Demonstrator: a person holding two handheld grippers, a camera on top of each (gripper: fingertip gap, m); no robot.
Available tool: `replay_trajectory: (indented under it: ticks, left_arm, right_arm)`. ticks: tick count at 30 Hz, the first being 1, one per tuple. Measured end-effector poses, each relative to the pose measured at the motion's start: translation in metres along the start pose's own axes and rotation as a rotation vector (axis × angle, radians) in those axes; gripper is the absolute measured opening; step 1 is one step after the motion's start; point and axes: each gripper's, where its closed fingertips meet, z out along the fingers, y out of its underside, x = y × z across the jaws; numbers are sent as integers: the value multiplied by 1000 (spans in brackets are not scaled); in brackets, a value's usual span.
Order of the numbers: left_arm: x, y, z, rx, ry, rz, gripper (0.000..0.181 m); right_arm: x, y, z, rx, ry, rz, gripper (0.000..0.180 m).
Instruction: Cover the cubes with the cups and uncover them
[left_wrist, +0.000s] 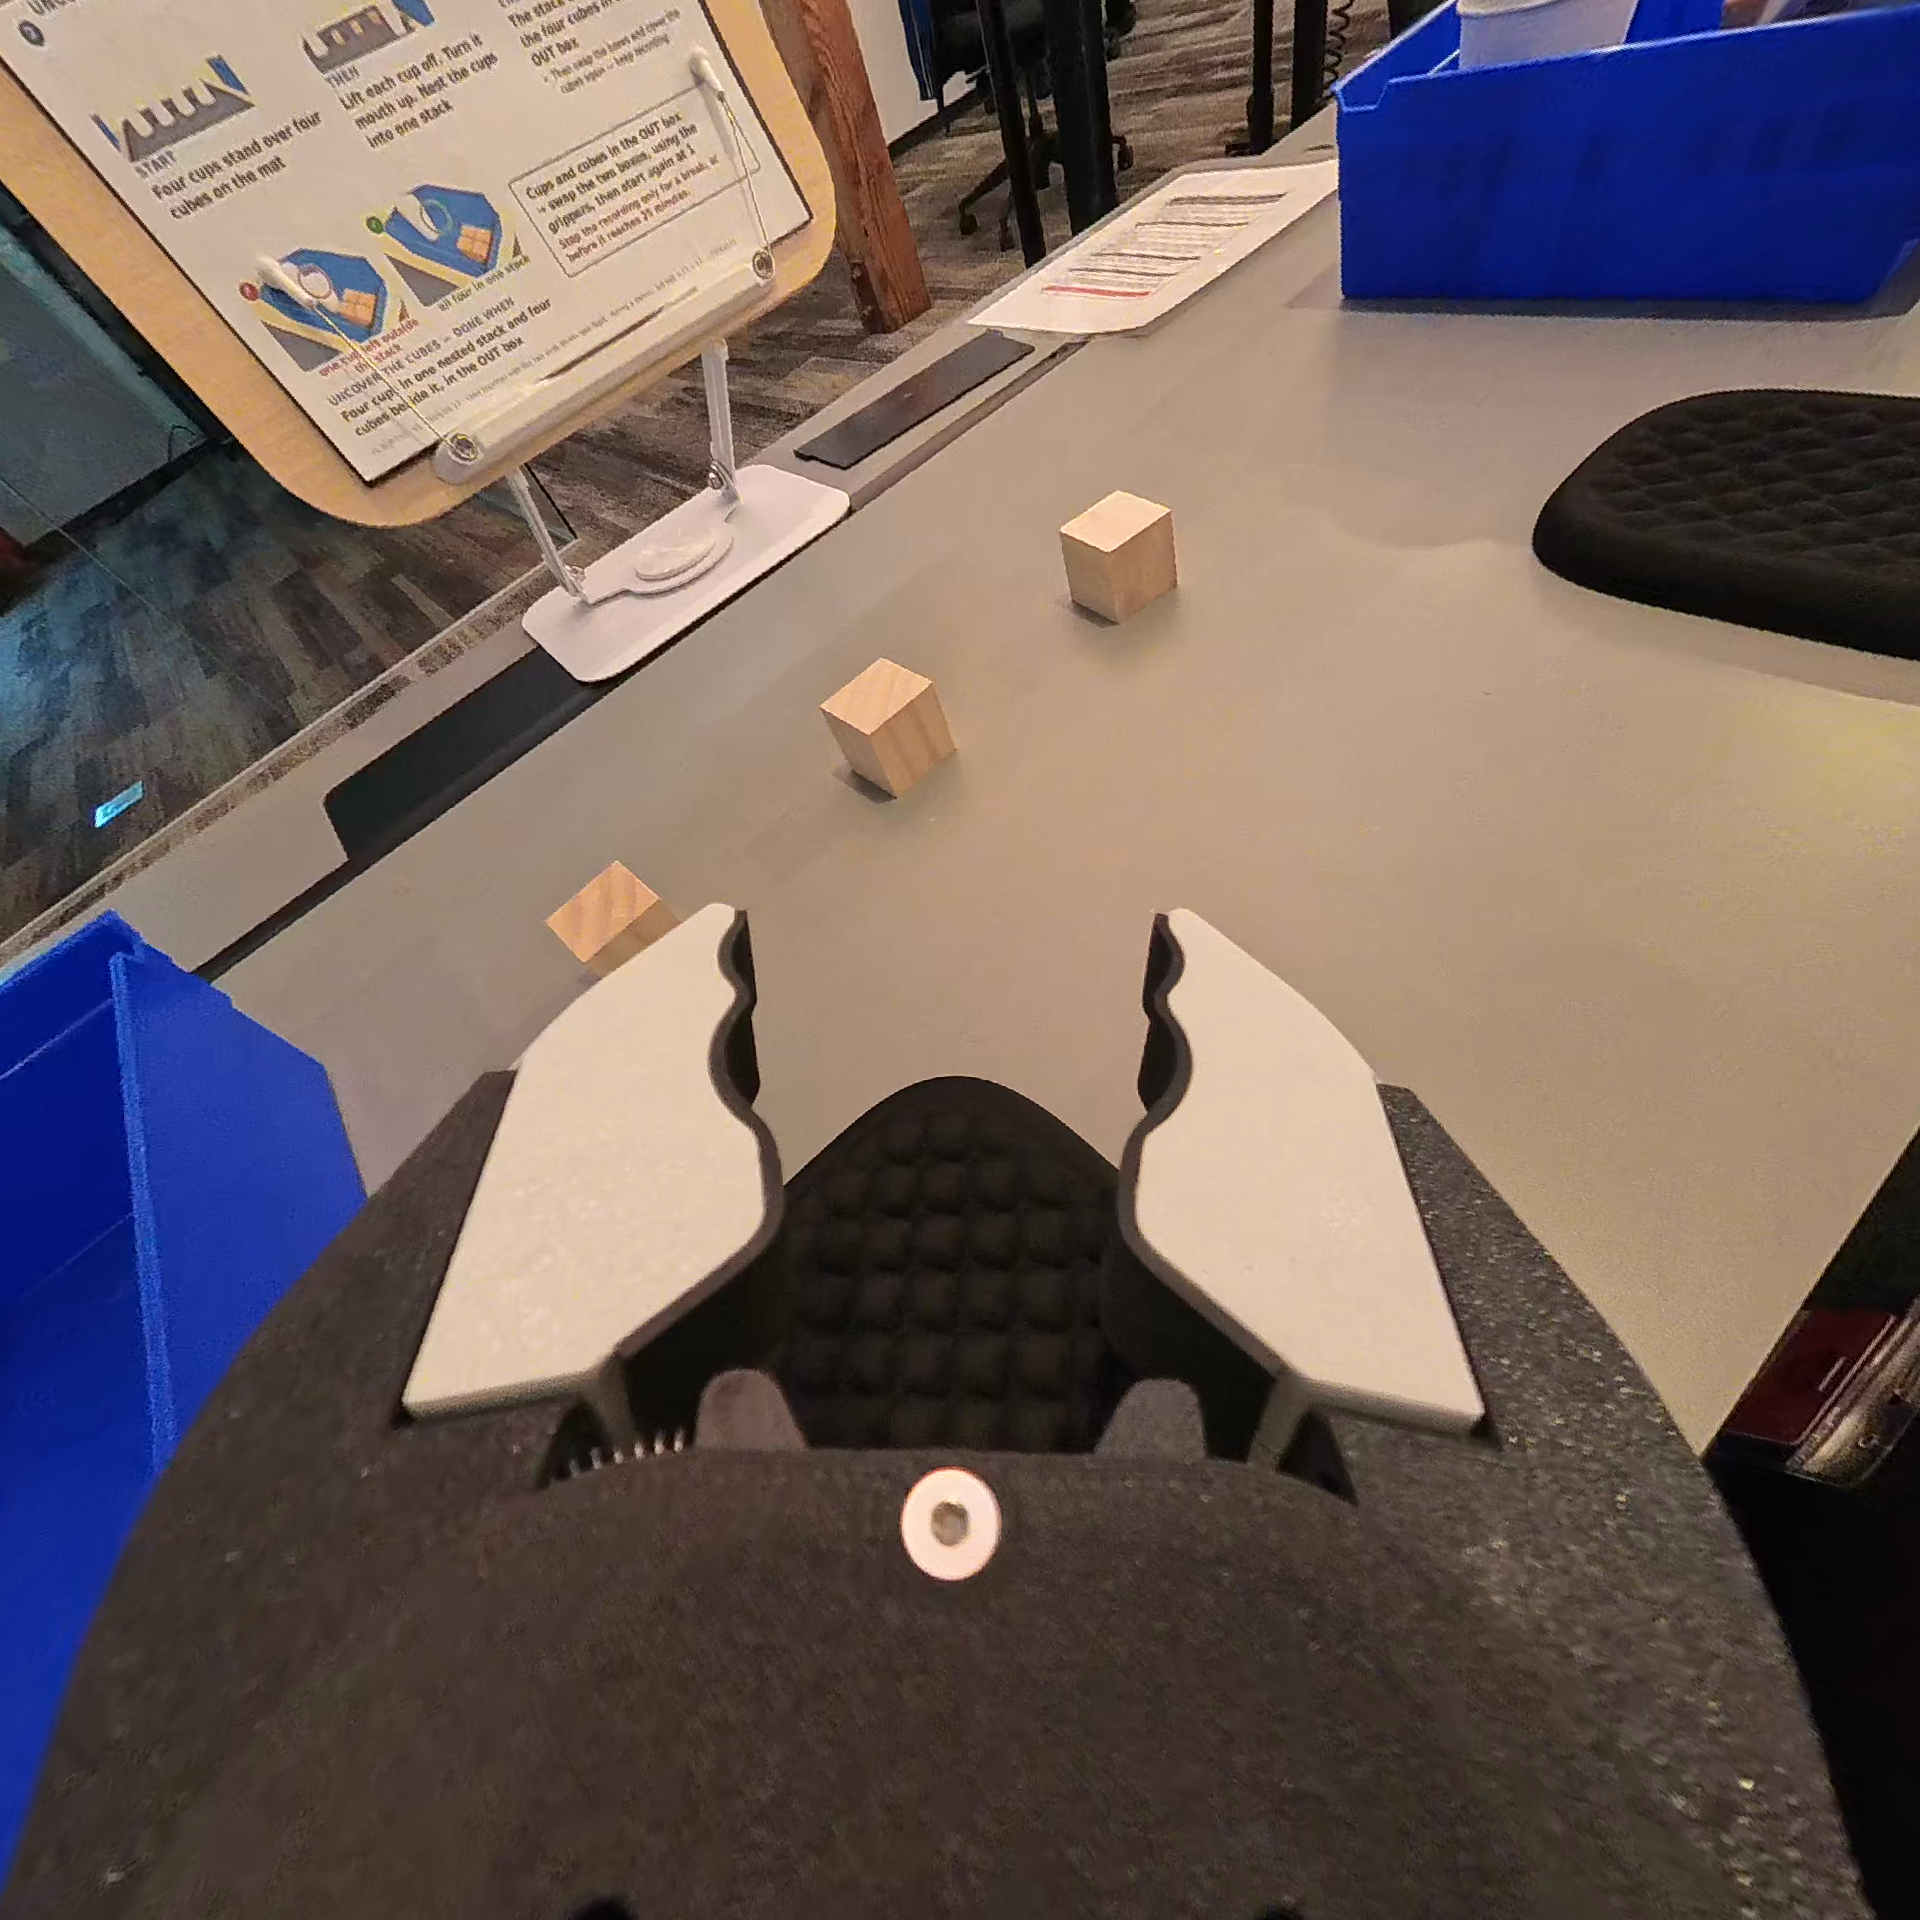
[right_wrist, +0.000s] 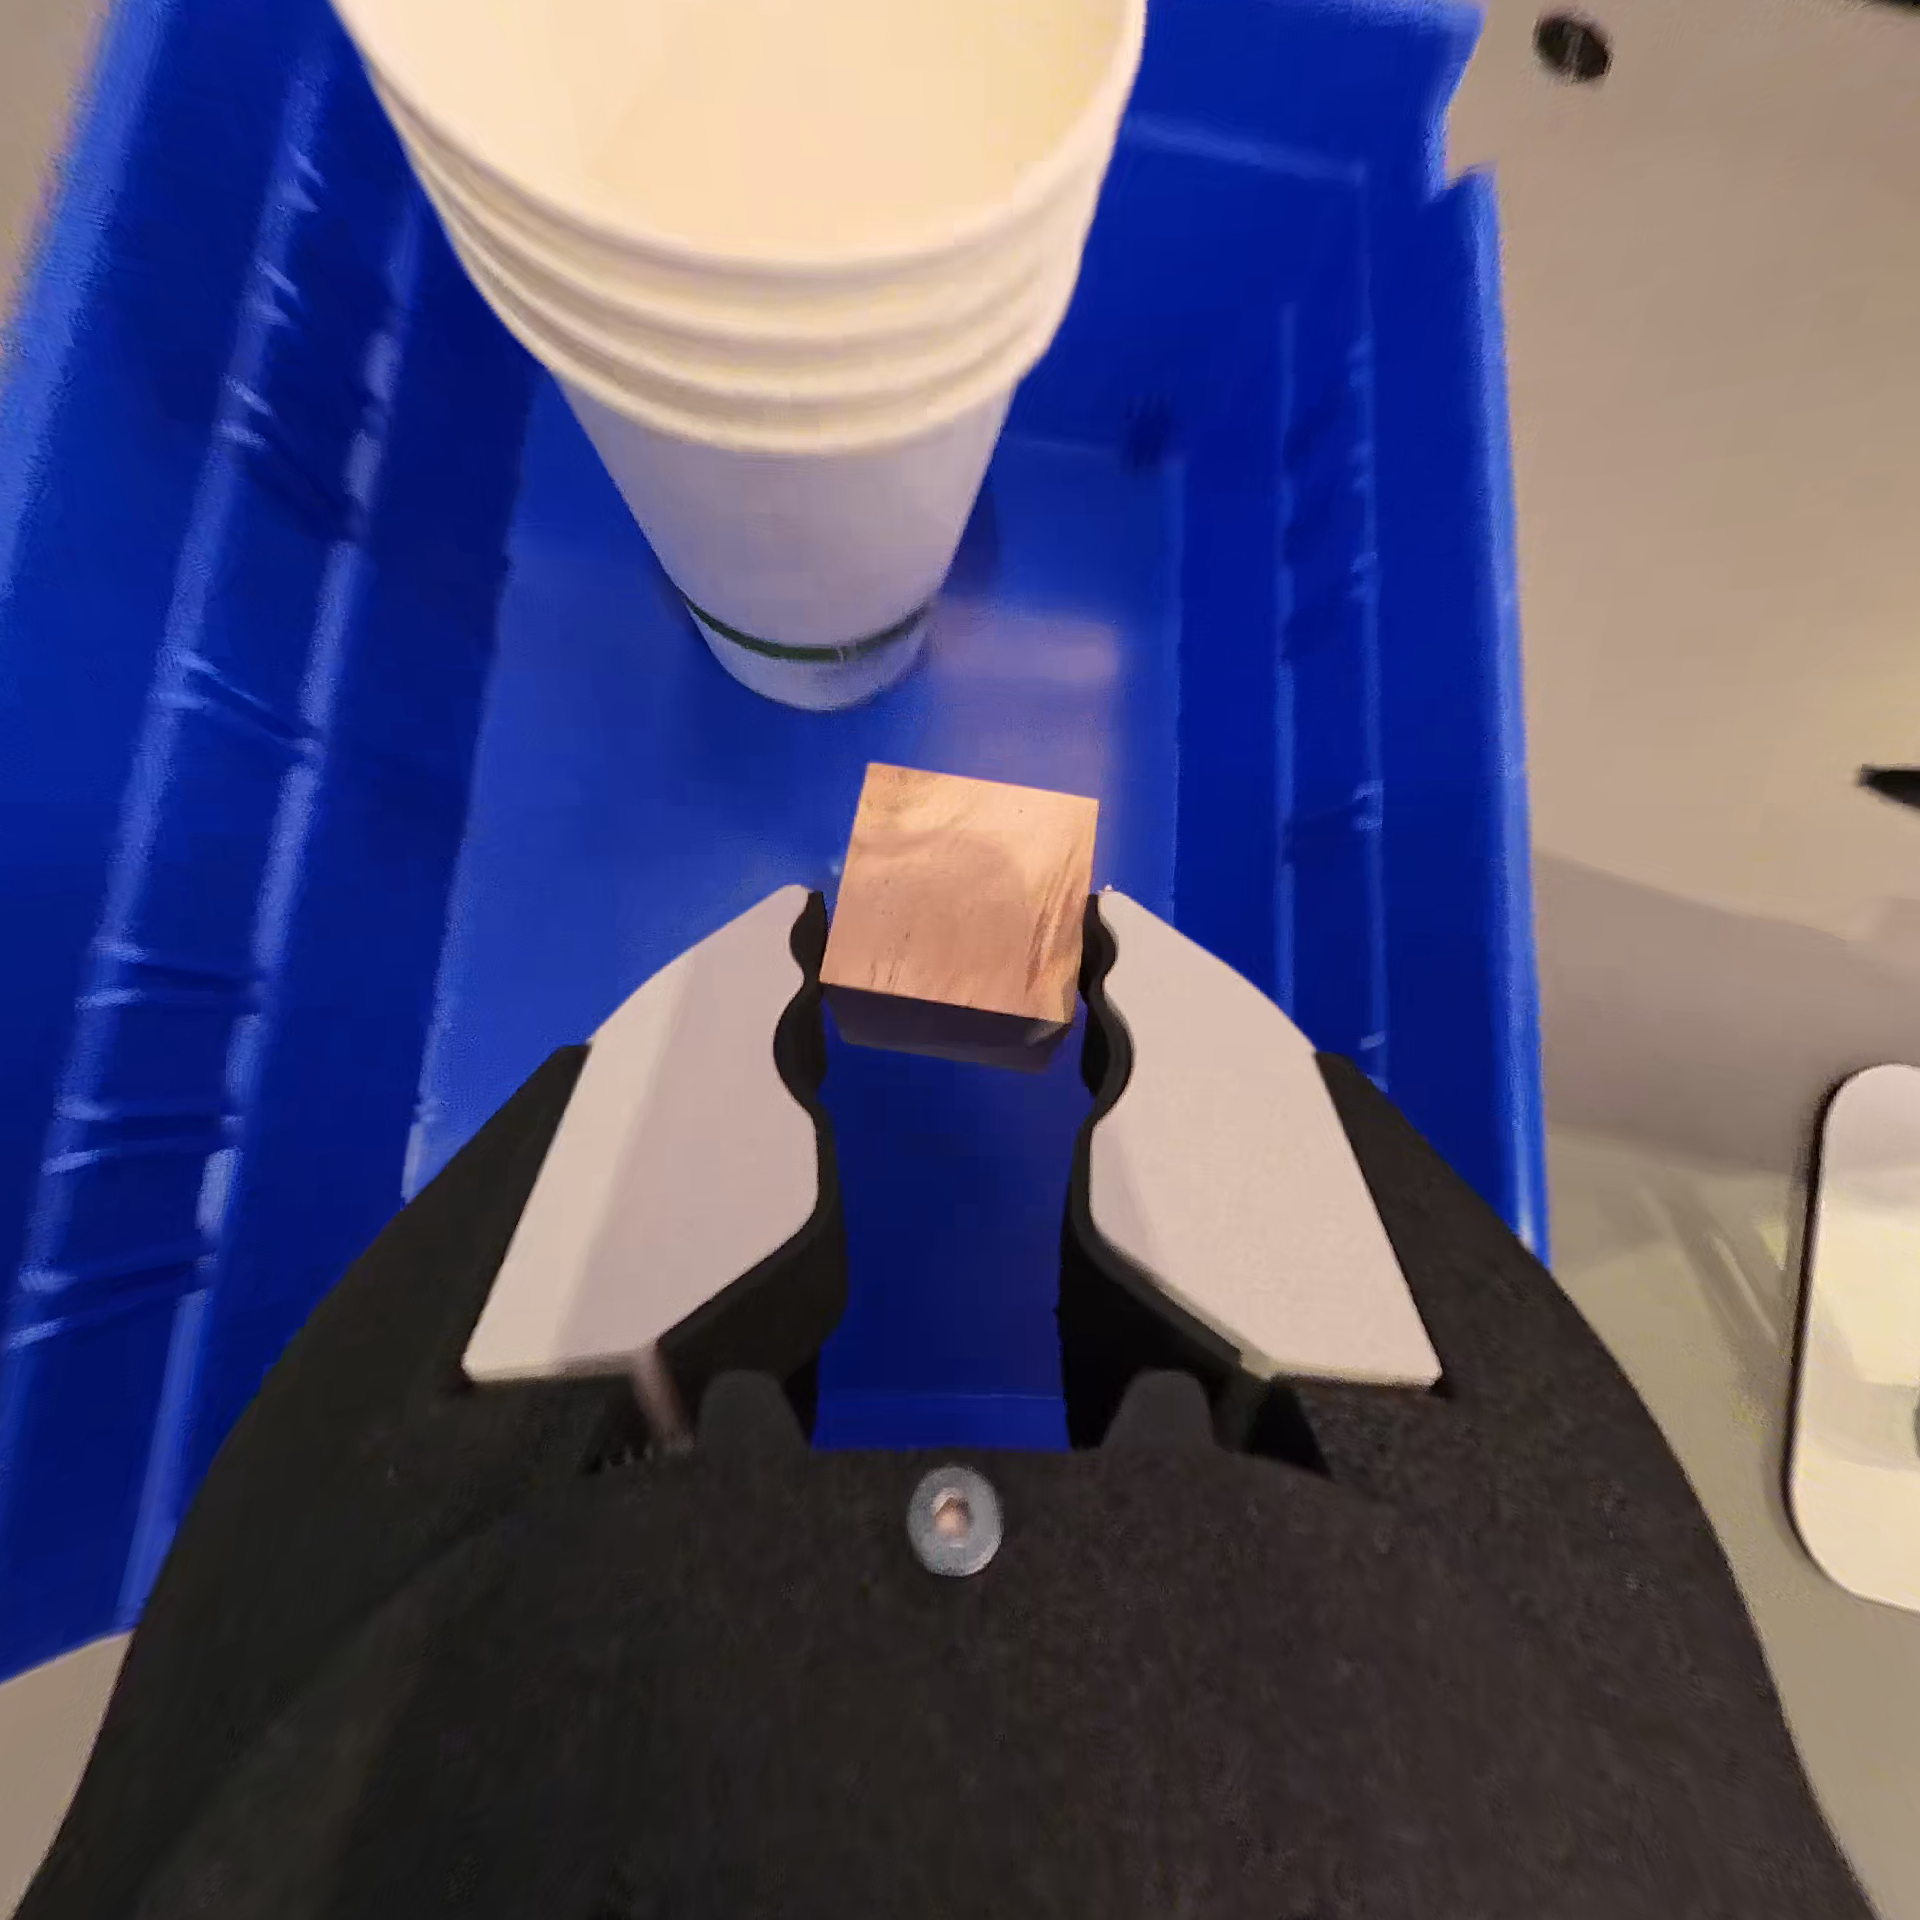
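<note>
In the left wrist view three wooden cubes stand on the grey table: a far one, a middle one and a near one, partly hidden behind my left finger. My left gripper is open and empty, above the table just right of the near cube. In the right wrist view my right gripper is shut on a wooden cube inside a blue bin. A nested stack of white paper cups stands mouth up in the bin just beyond the cube.
A blue bin sits at the near left and another blue bin at the far right. An instruction board on a white stand stands at the table's left edge. A black pad lies at right. A paper sheet lies far back.
</note>
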Motion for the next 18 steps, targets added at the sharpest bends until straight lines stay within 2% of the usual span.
replay_trajectory:
  ticks: [4, 14, 18]
  left_arm:
    - [2, -2, -3, -8, -1, 17, 71]
    - [5, 0, -4, -26, 6, 23, 71]
    - [7, 2, -2, -37, 9, 36, 72]
  right_arm:
    - [5, 21, 20, -91, 24, -23, 47]
    - [10, 26, 32, -118, 24, -11, 47]
    - [12, 34, 33, -184, 17, 4, 47]
